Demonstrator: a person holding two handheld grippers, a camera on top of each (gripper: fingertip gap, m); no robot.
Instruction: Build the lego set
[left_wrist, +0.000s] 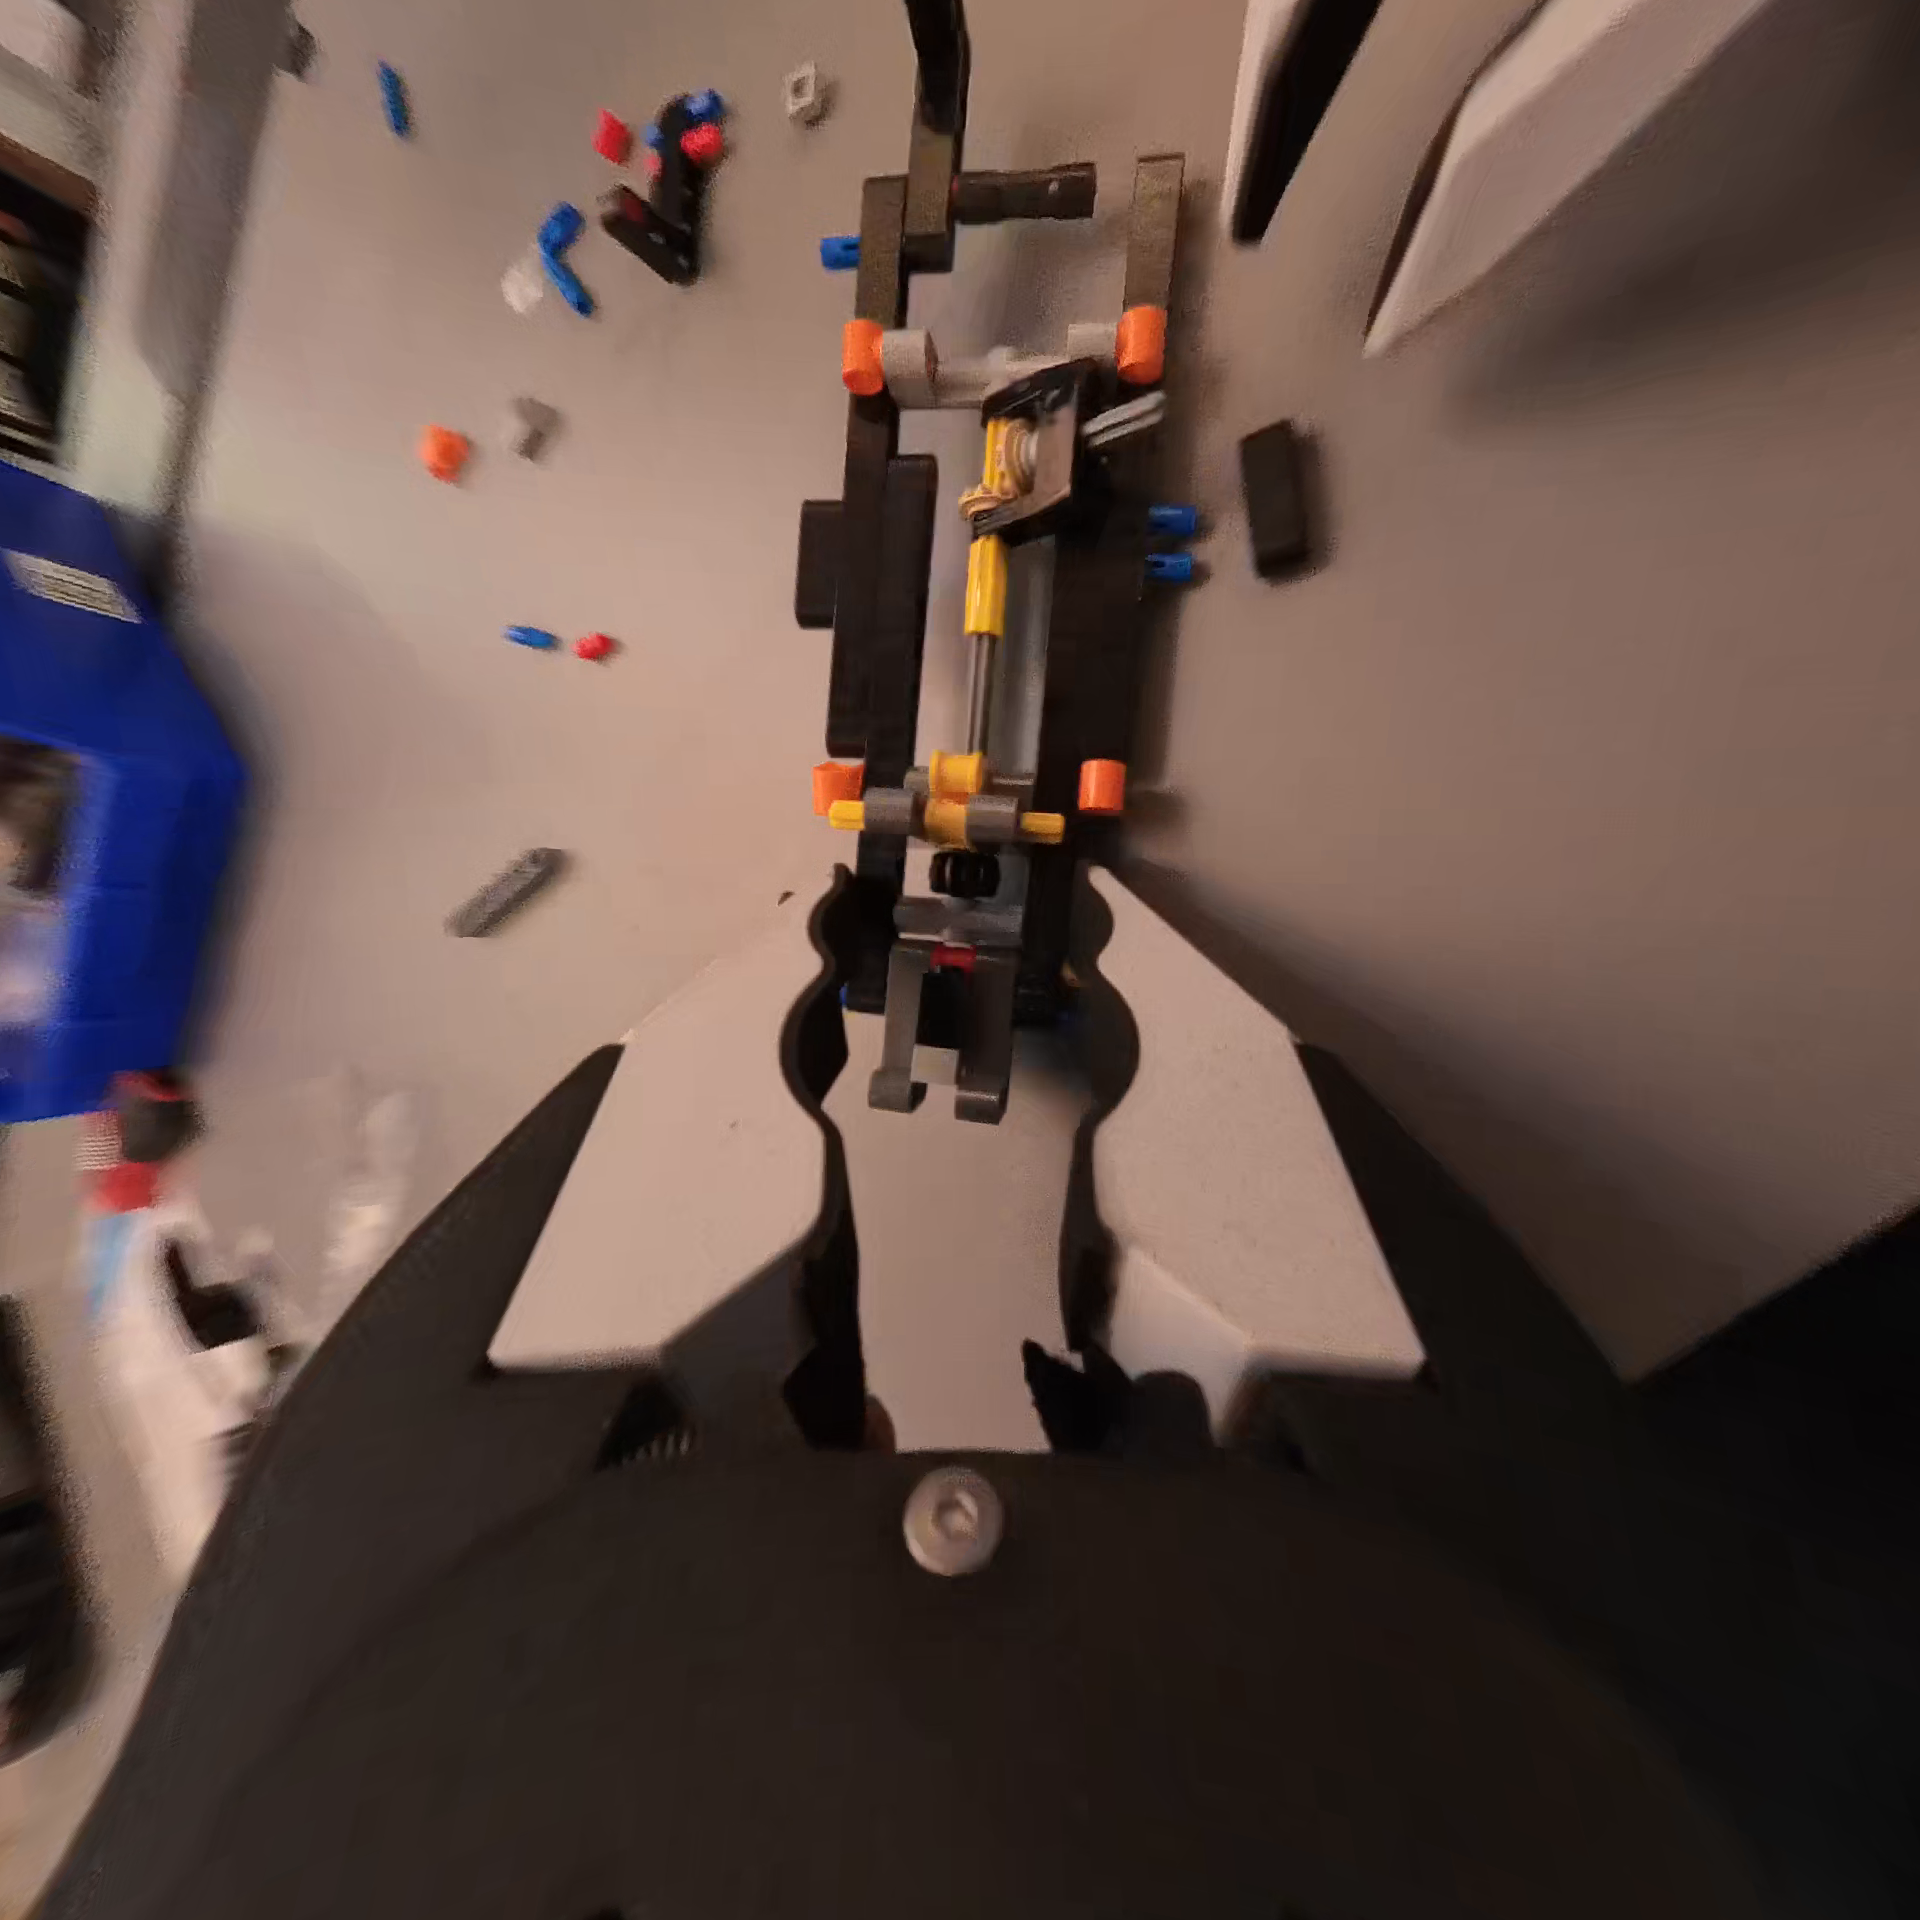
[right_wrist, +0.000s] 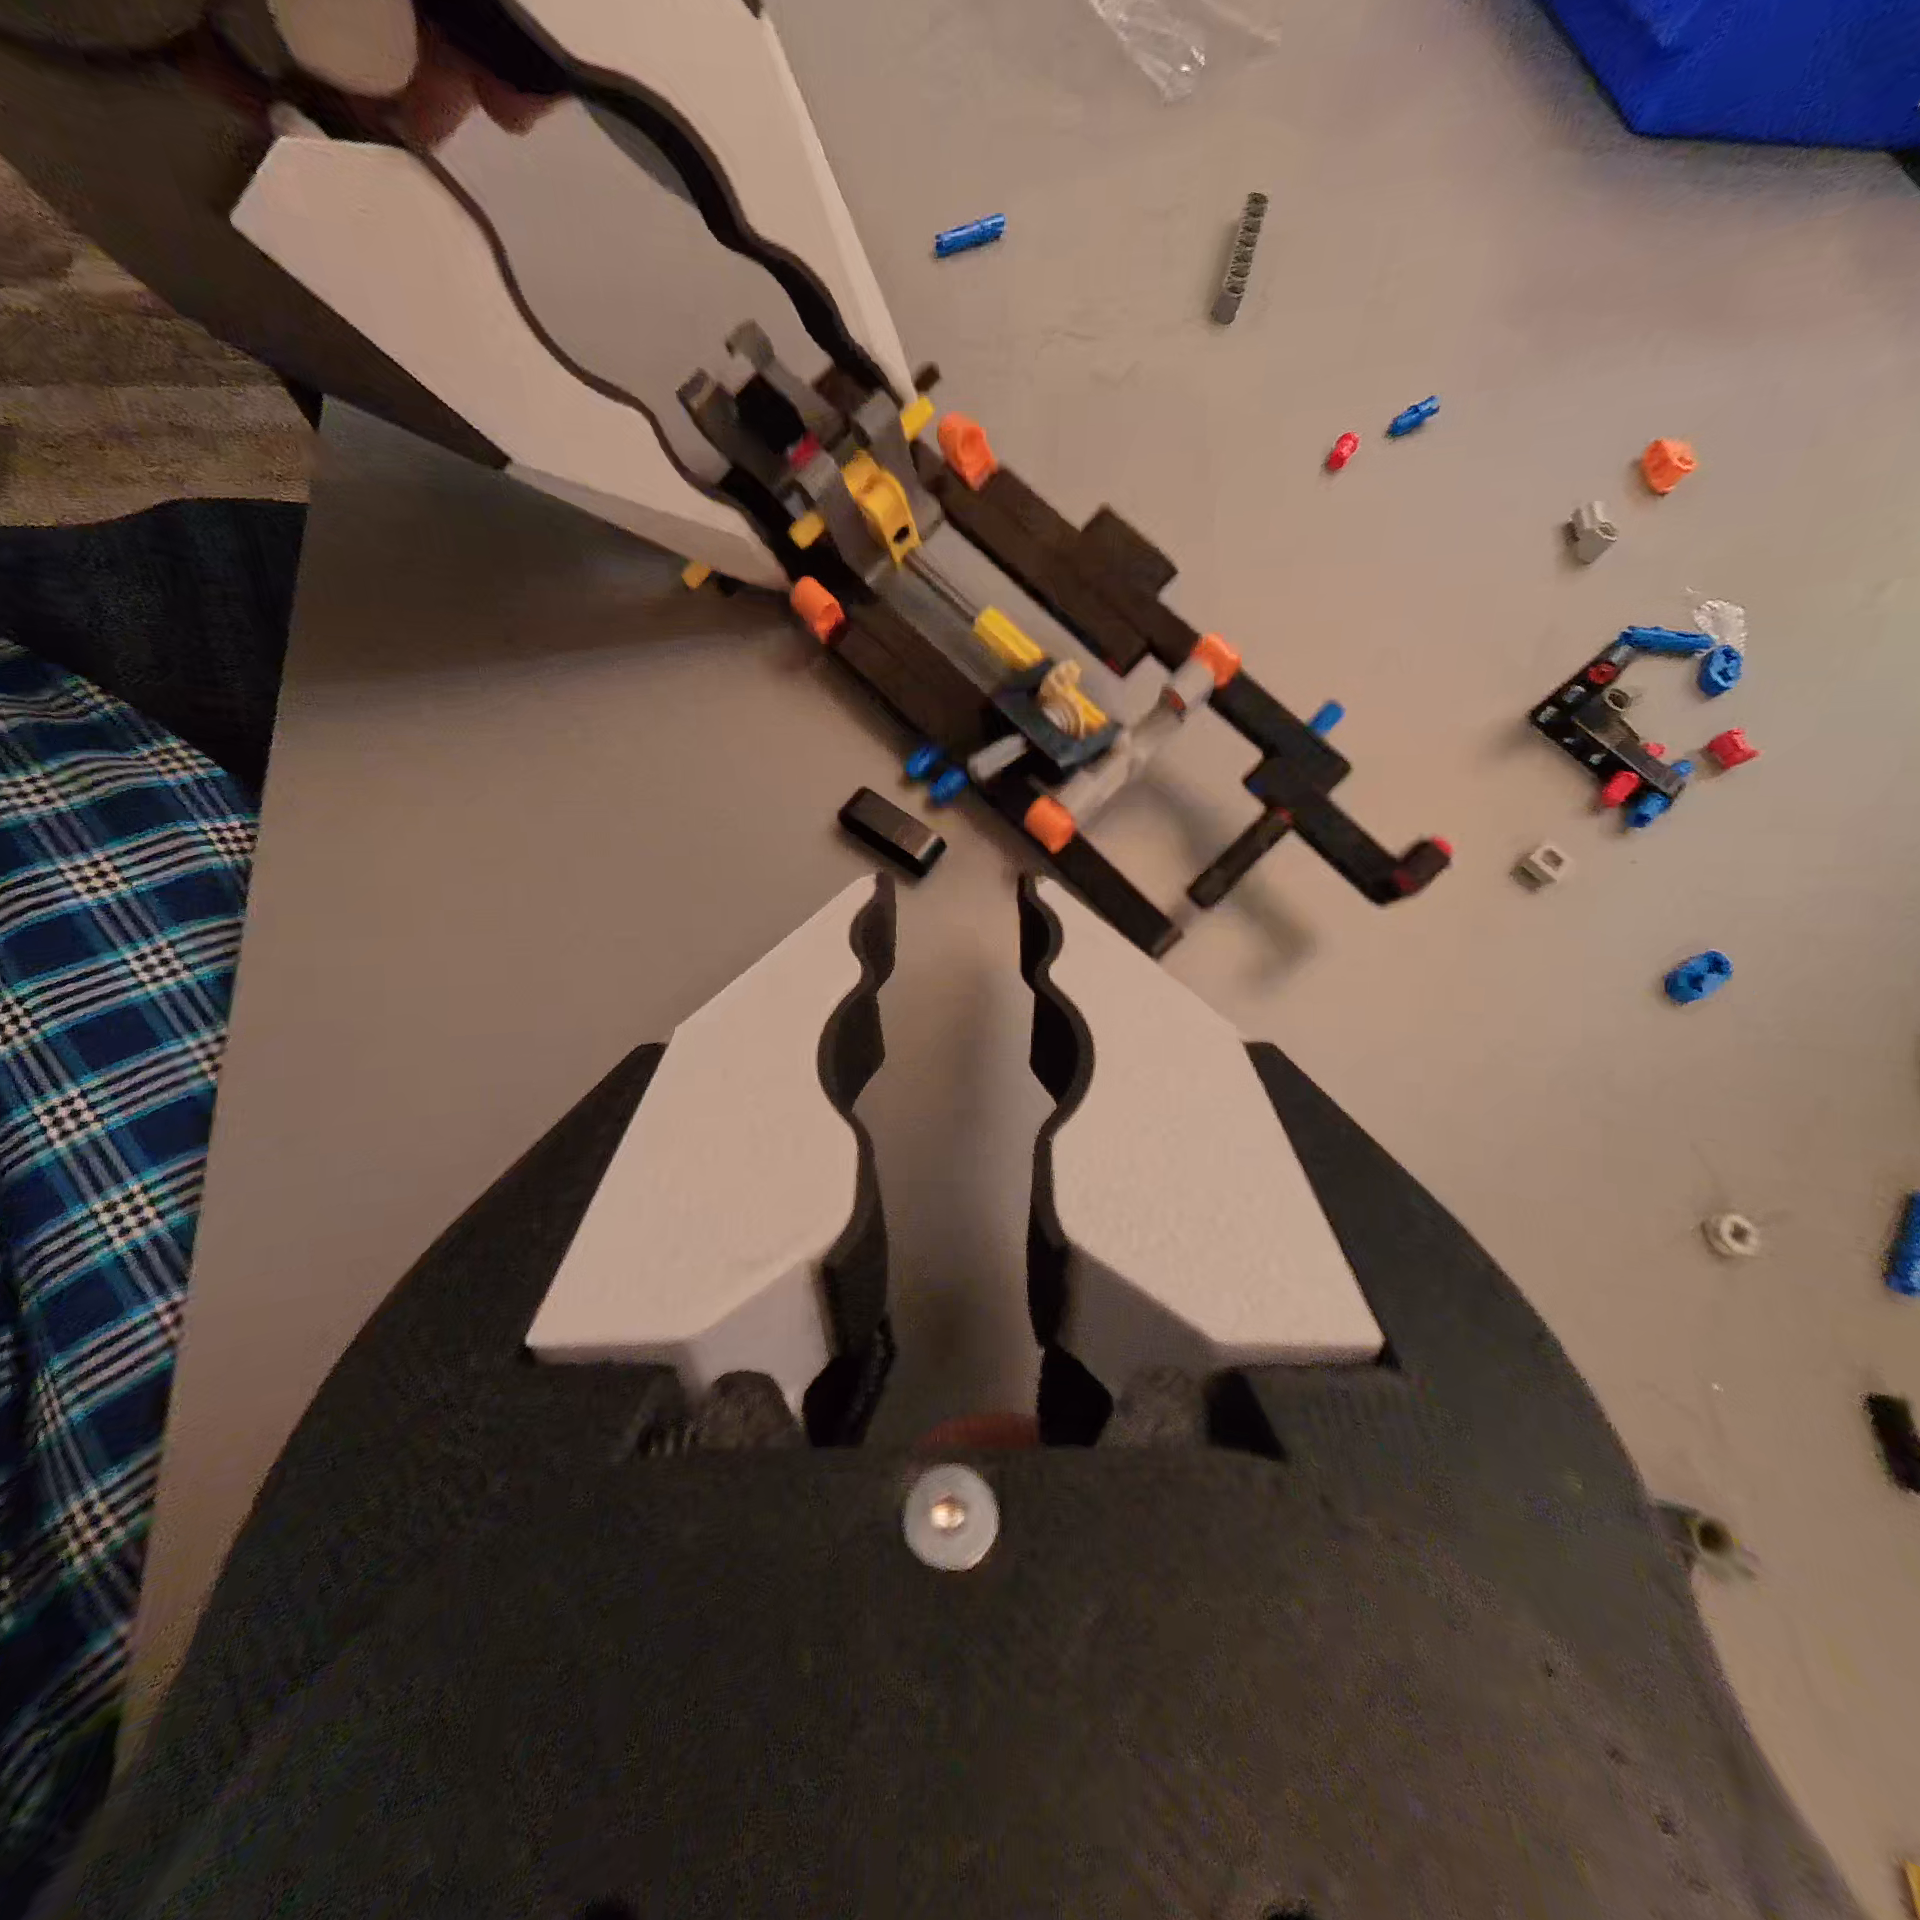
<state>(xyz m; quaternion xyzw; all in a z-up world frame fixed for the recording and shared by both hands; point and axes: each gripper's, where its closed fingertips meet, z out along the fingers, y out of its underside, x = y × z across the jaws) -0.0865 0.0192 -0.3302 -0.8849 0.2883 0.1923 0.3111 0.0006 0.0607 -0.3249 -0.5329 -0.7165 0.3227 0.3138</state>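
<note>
A long black lego chassis (left_wrist: 904, 623) with orange bushes, a yellow shaft and grey connectors lies on the pale table. My left gripper (left_wrist: 961, 904) is shut on its near end, where the grey fork sits between the fingers. The right wrist view shows the same: the left gripper (right_wrist: 842, 483) clamps the chassis (right_wrist: 1049, 582) at its far end. My right gripper (right_wrist: 956, 894) is slightly open and empty, just short of the chassis's free end. A small black beam (right_wrist: 891, 831) lies loose by its left fingertip and also shows in the left wrist view (left_wrist: 1283, 499). The right gripper's white fingers (left_wrist: 1475, 177) show there at top right.
Loose parts lie to one side: a black sub-assembly with red and blue pins (right_wrist: 1610, 727), an orange bush (right_wrist: 1668, 464), a grey beam (right_wrist: 1238, 260), blue and red pins. A blue box (right_wrist: 1745, 73) stands at the back right. A plaid cloth (right_wrist: 94, 1039) lies past the table's left edge. Left tips to right tips: about 10 cm. Both grippers' tips are roughly 25 cm from the orange bush (right_wrist: 1668, 464). My left wrist view (left_wrist: 447, 444) looks at it from another angle.
</note>
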